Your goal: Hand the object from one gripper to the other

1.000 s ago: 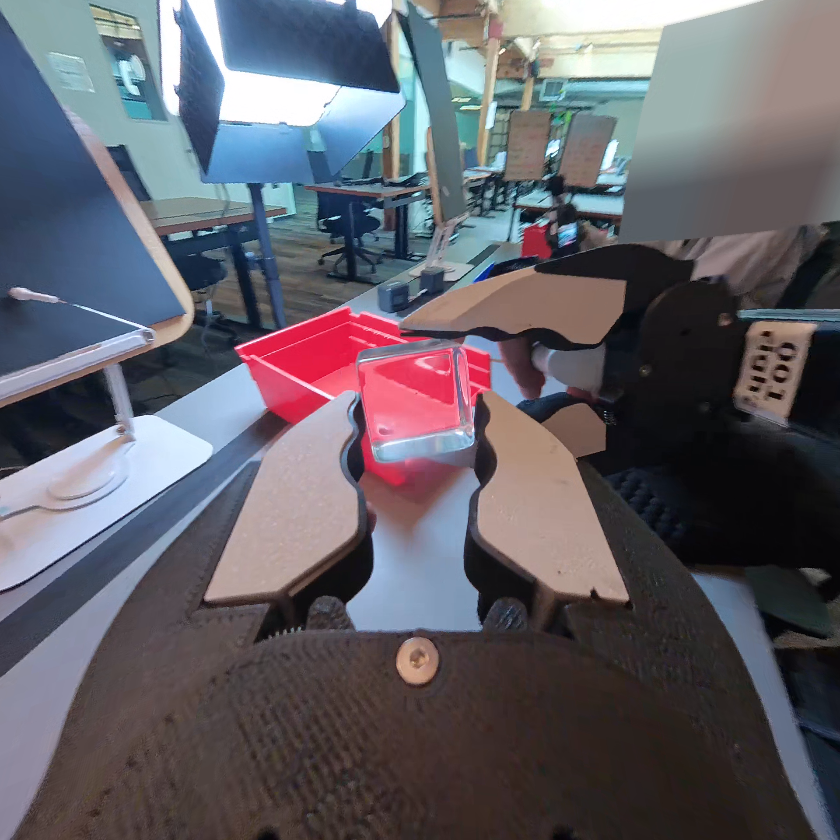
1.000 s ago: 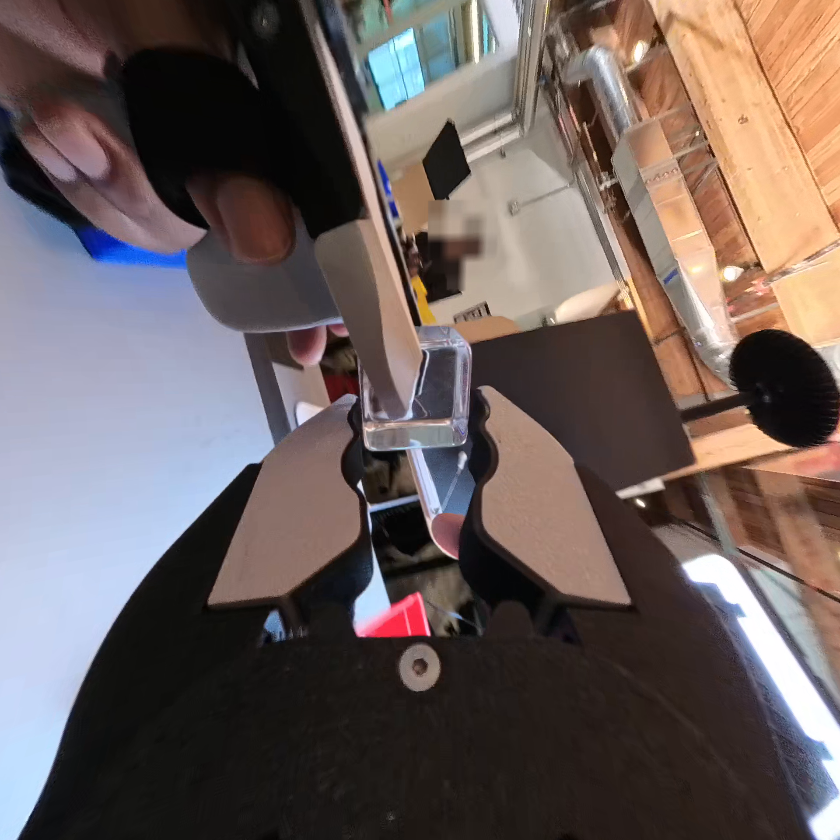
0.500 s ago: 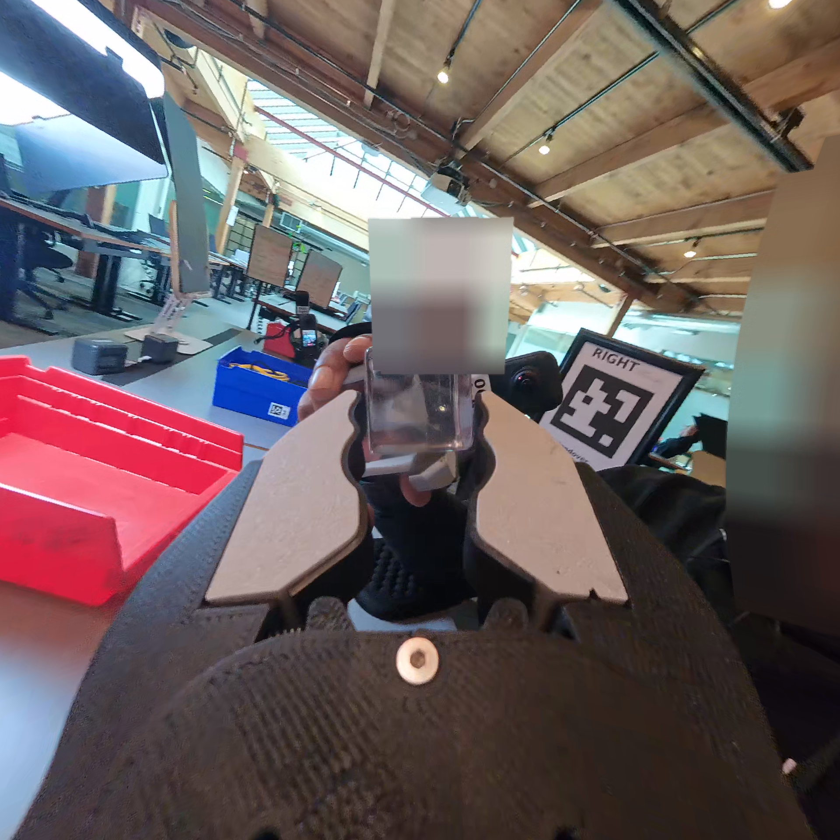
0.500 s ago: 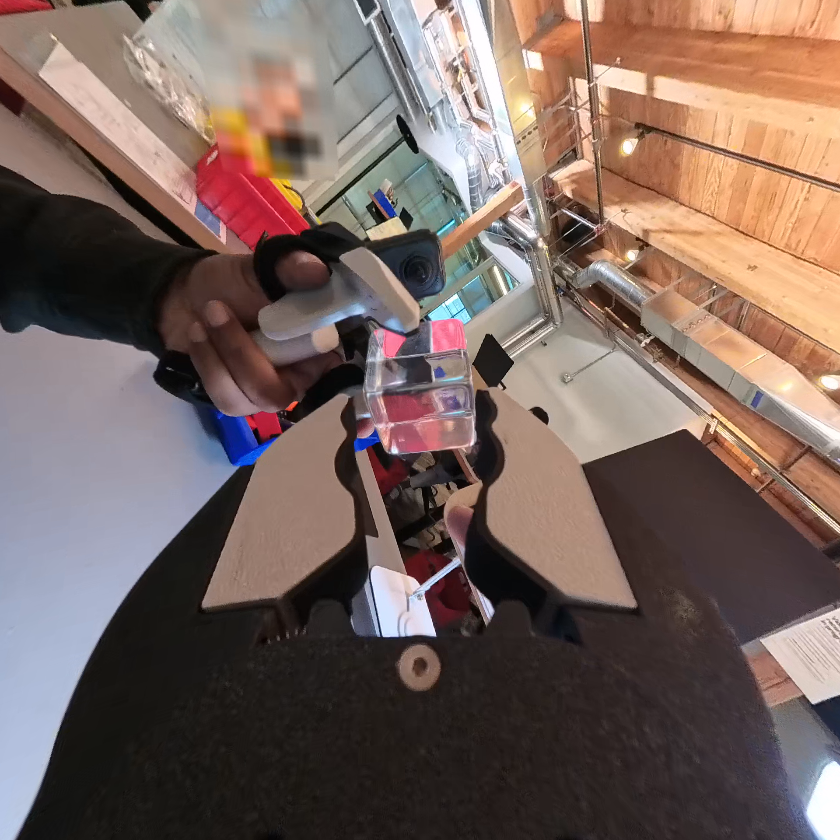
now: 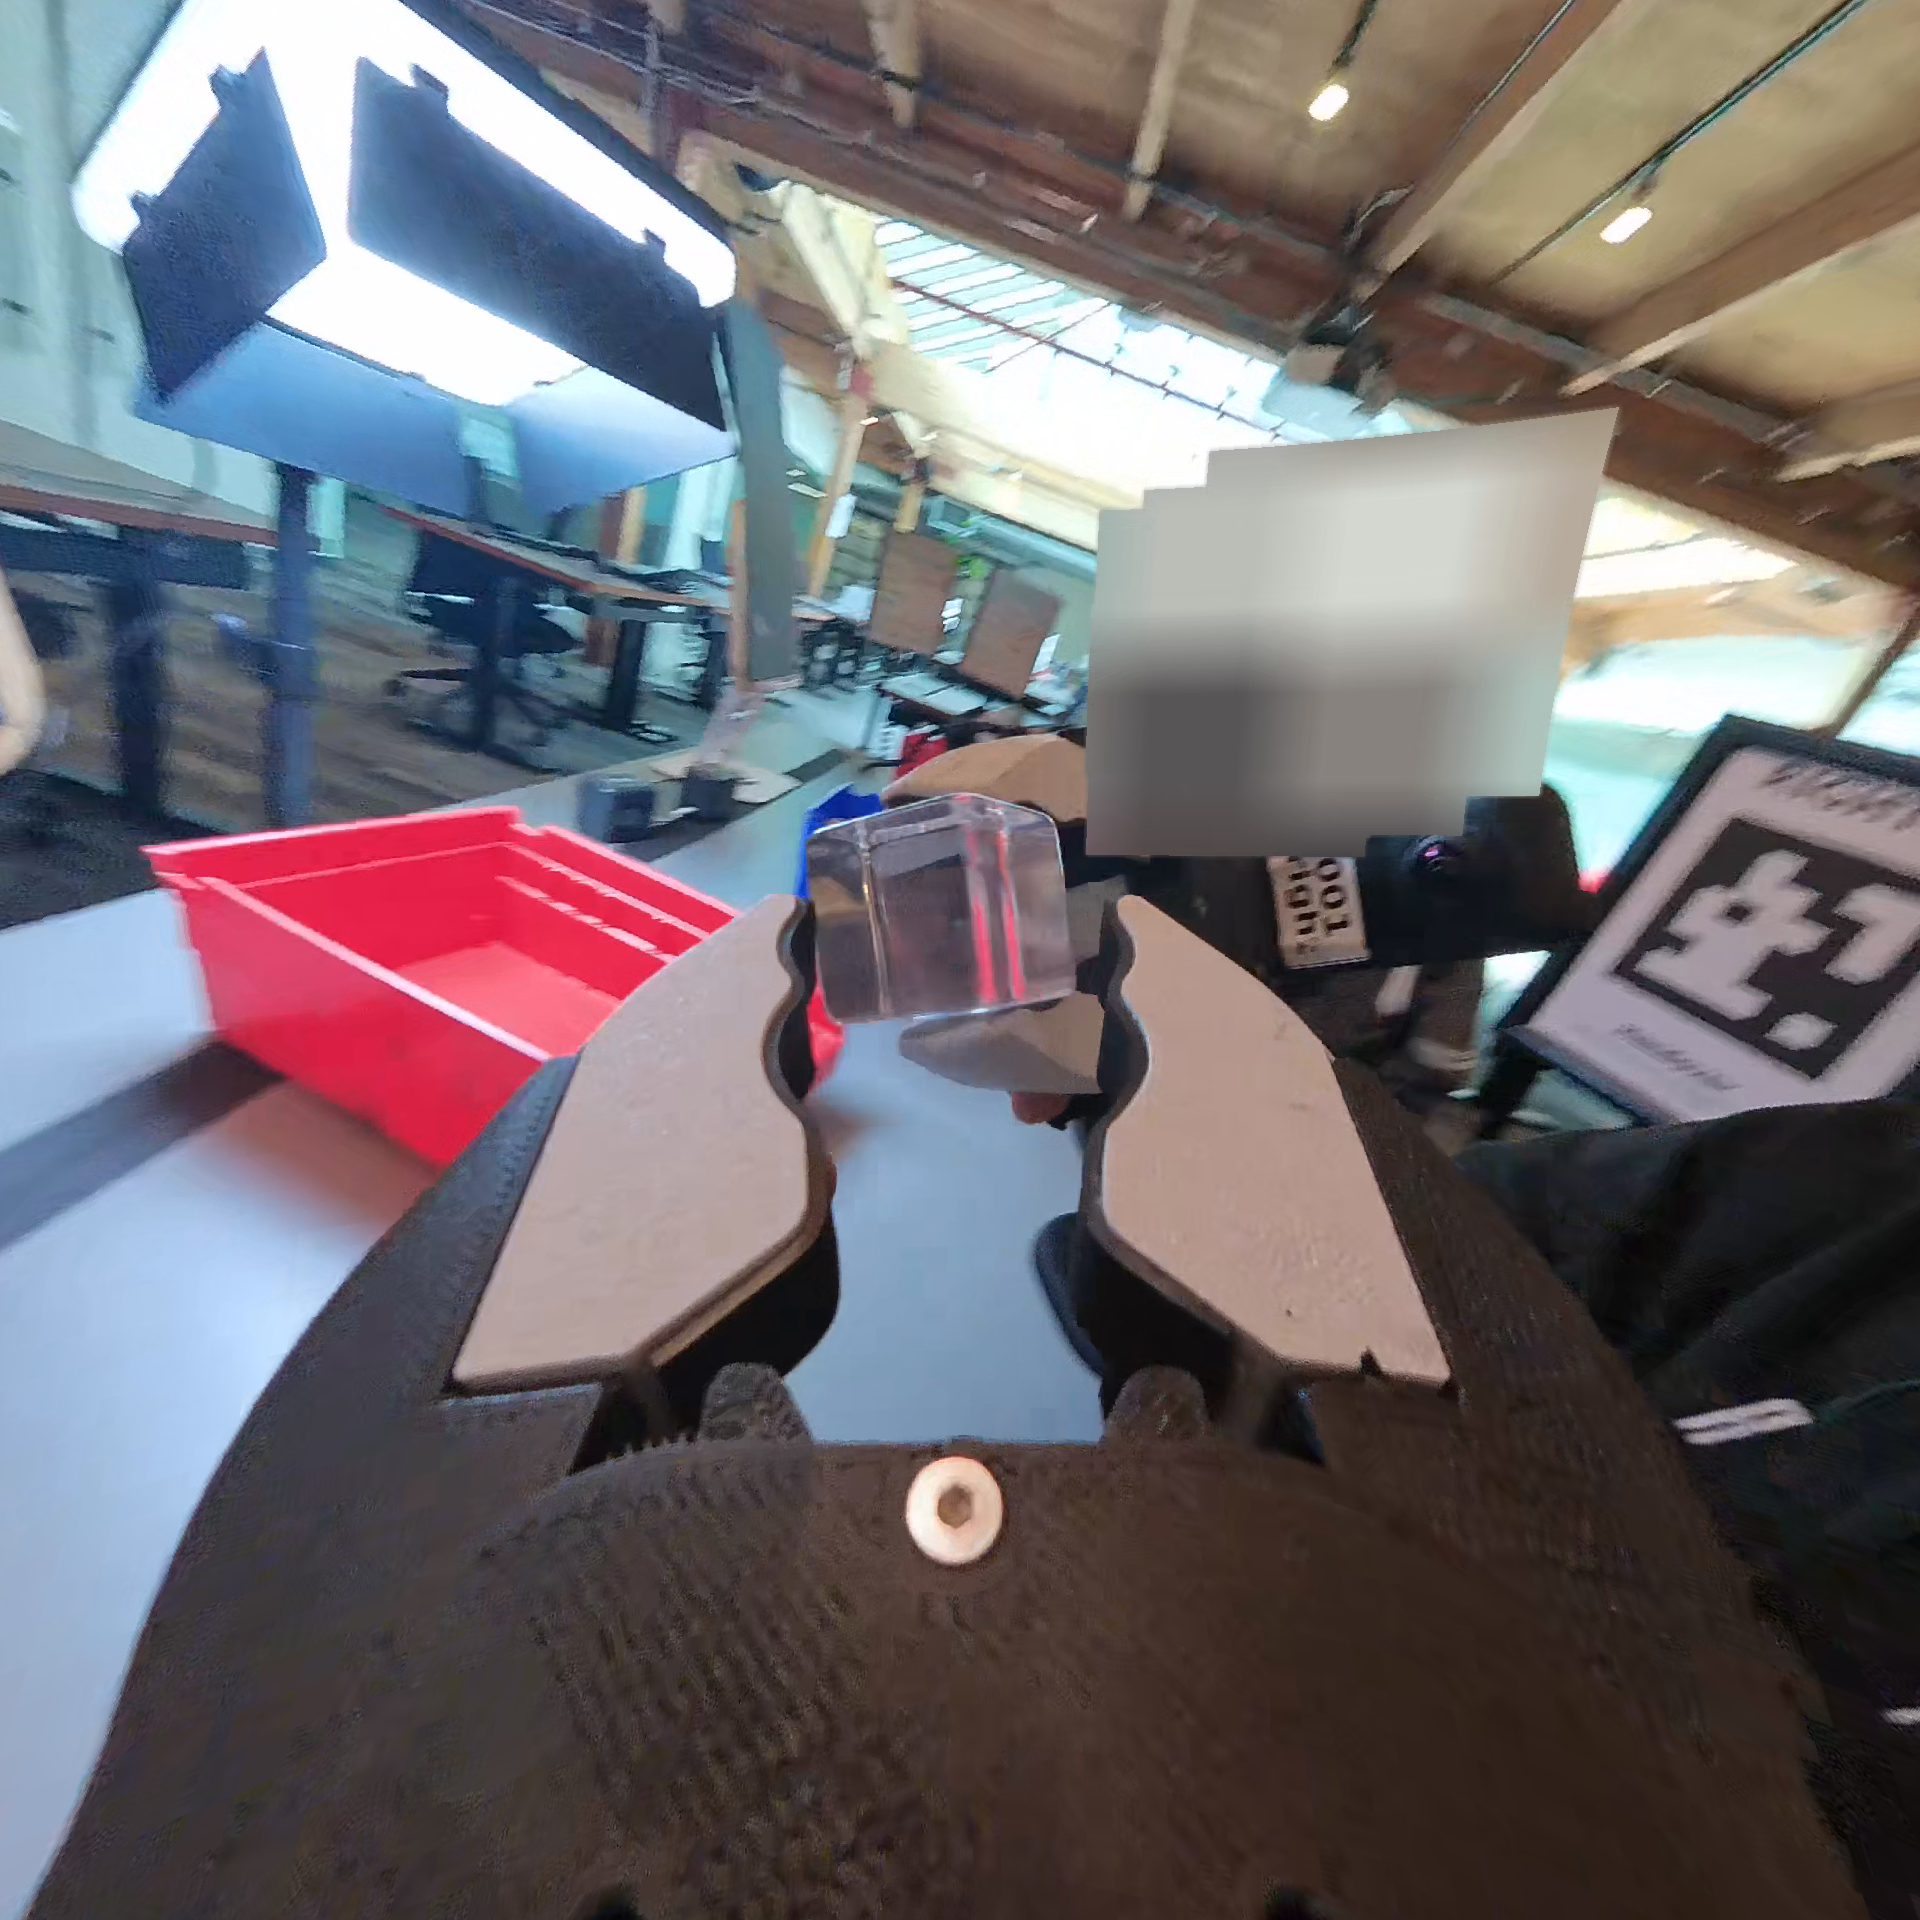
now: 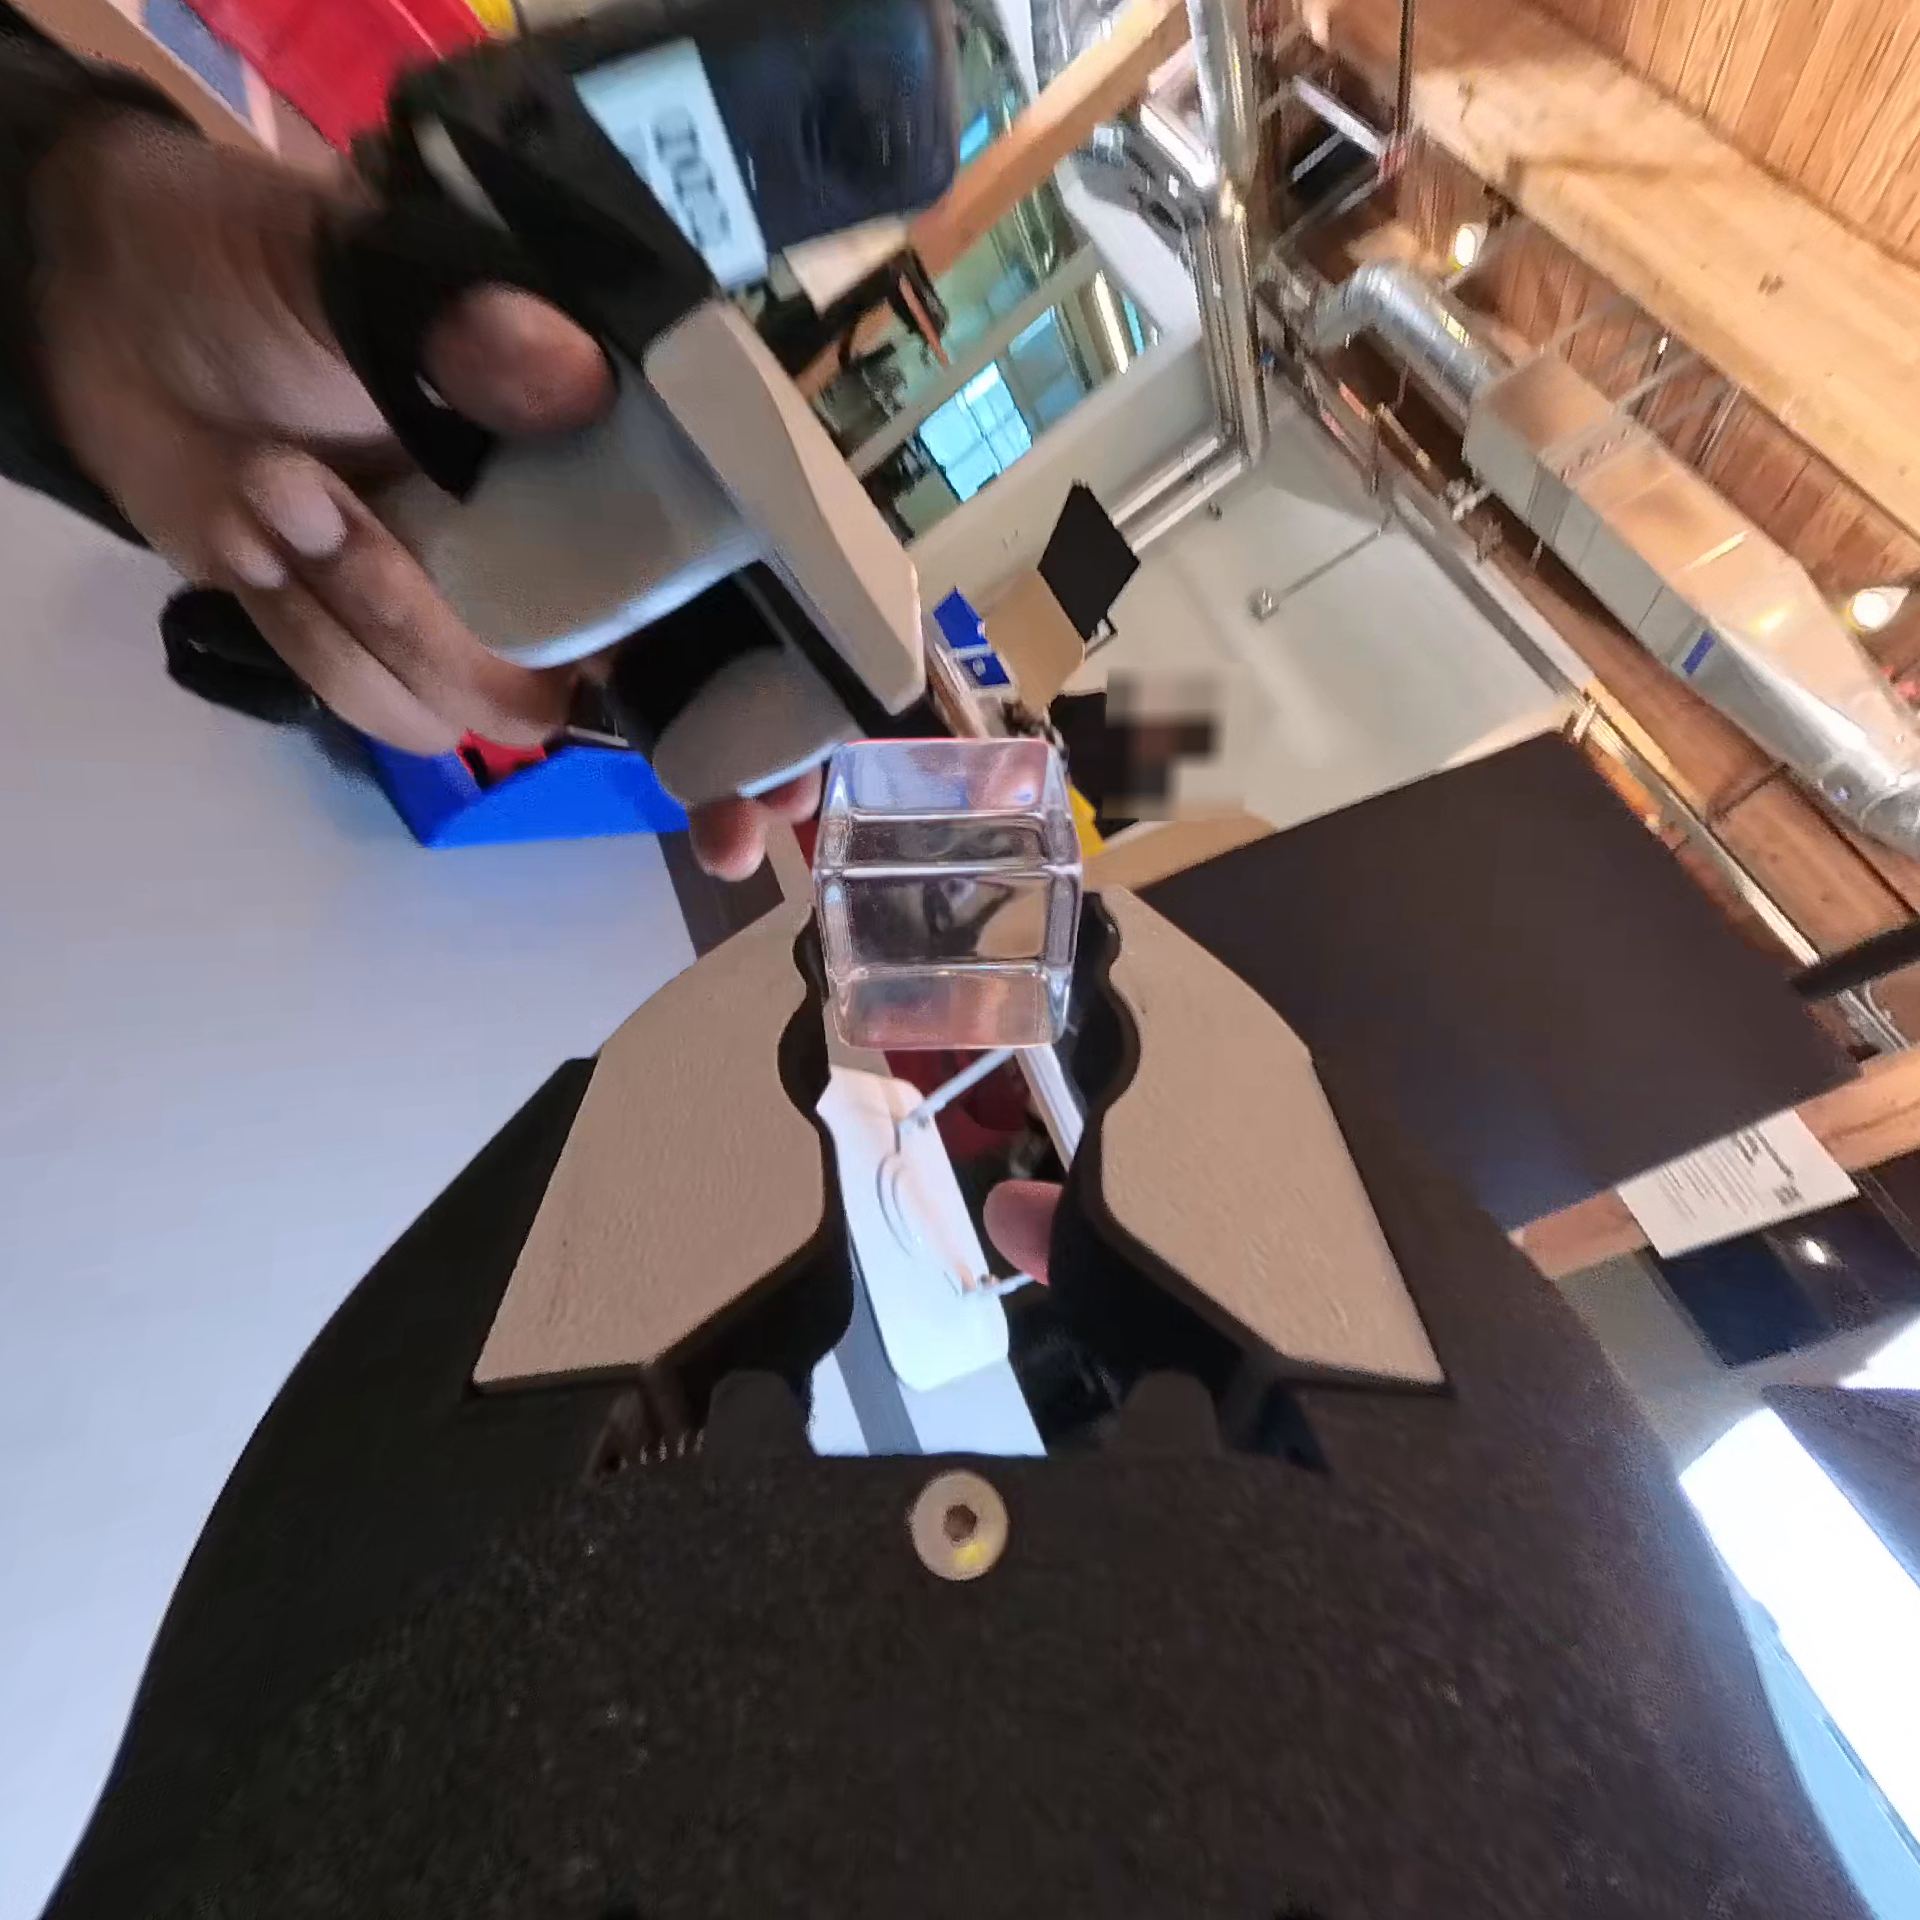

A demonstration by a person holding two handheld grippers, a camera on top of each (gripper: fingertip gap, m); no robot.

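My right gripper (image 6: 945, 935) is clamped on the clear cube (image 6: 945, 914). Its two tan fingertips press the cube's left and right faces, and the cube stands straight between them, up off the table (image 5: 125, 1299).

My left gripper (image 5: 956, 966) has its jaws apart. In the left wrist view the cube sits between its tips and slightly ahead of them. There is a sliver of gap on the cube's right side, while the left tip is so close that I cannot be sure whether it still touches. In that same view one finger of the right gripper lies over the top of the cube and the other lies under it.

In the right wrist view the left gripper is up and to the left of the cube, blurred, with my hand (image 6: 208, 416) wrapped round its handle. Its nearer finger (image 6: 727, 748) ends just beside the cube's upper left corner, and neither finger is around the cube.

A red bin (image 5: 343, 935) sits on the table left of the cube and below it. A blue bin (image 6: 520, 805) lies left of the cube in the right wrist view. A framed black-and-white marker board (image 5: 1714, 935) stands well to the right of the cube.
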